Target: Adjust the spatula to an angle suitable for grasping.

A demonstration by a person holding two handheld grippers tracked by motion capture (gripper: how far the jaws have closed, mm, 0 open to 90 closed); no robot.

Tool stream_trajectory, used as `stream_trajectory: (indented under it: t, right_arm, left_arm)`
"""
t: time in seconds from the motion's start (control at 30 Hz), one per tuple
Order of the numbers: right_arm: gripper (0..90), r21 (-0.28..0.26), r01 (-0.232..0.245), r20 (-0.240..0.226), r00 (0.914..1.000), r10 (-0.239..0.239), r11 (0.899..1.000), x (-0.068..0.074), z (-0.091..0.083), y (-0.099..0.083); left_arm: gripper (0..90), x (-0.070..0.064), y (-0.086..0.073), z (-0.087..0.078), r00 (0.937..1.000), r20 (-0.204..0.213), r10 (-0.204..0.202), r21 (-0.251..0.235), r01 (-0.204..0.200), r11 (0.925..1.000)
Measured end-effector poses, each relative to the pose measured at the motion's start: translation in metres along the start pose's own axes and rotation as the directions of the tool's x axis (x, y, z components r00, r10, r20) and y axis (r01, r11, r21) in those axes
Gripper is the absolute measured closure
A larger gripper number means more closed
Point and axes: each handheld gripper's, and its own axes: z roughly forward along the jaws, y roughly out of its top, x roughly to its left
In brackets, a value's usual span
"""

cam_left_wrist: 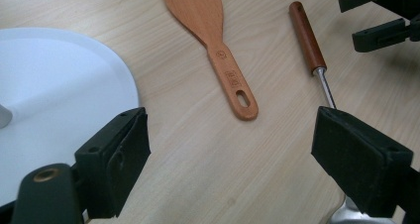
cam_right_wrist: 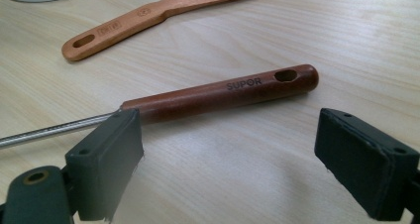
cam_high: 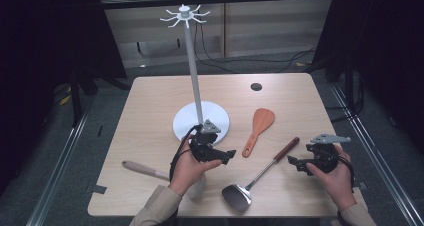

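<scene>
On table, both grippers' jaws spread, empty; right gripper (cam_high: 295, 162) near steel spatula (cam_high: 260, 174), left gripper (cam_high: 227, 156) w/ wooden spatula (cam_high: 259, 128) ahead.

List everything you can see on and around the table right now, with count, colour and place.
Table: one, light wood, centre.
Hook stand: one, white round base and grey pole with hooks on top, middle of the table.
Wooden spatula: one, orange-brown, right of the stand's base.
Metal turner: one, steel blade with dark red-brown handle marked SUPOR, front right.
Pale-handled utensil: one, beige handle, front left, its head hidden by the left hand.
Cables: several, black, floor behind the table.
Left gripper: black, fingers open, near the stand's base.
Right gripper: black, fingers open, beside the turner's handle.
</scene>
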Motion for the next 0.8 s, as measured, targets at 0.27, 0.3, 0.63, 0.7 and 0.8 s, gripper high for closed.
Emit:
stream_trajectory:
  t: [0.27, 0.3, 0.63, 0.7, 0.8]
  right_arm:
    - [19.4, -0.011, 0.006, 0.001, 1.0, -0.006, 1.0, -0.003, 0.006, 0.005]
    - [20.9, -0.013, 0.01, -0.003, 0.9999, -0.01, 1.0, -0.002, 0.007, 0.006]
    - [64.3, 0.028, 0.029, 0.001, 0.9996, -0.029, 0.999, -0.002, 0.011, 0.012]
    - [74.6, 0.028, 0.024, -0.002, 0.9997, -0.024, 0.999, -0.002, 0.01, 0.012]
    - [82.6, 0.028, 0.042, -0.009, 0.9991, -0.042, 0.999, 0.0, 0.009, 0.013]
  left_arm:
    - [14.7, -0.002, -0.003, -0.002, 0.9999, 0.013, 0.001, 0.014, -0.001, 0.9999]
    - [14.7, -0.003, -0.004, -0.002, 0.9999, 0.015, 0.002, 0.012, -0.002, 0.9999]
    - [14.7, -0.007, -0.007, -0.004, 0.9999, 0.01, 0.006, 0.019, -0.007, 0.9998]
    - [14.7, -0.007, -0.006, -0.005, 1.0, 0.006, 0.006, 0.022, -0.006, 0.9997]
    - [14.8, -0.008, -0.006, -0.005, 0.9998, 0.002, 0.022, 0.02, -0.022, 0.9996]
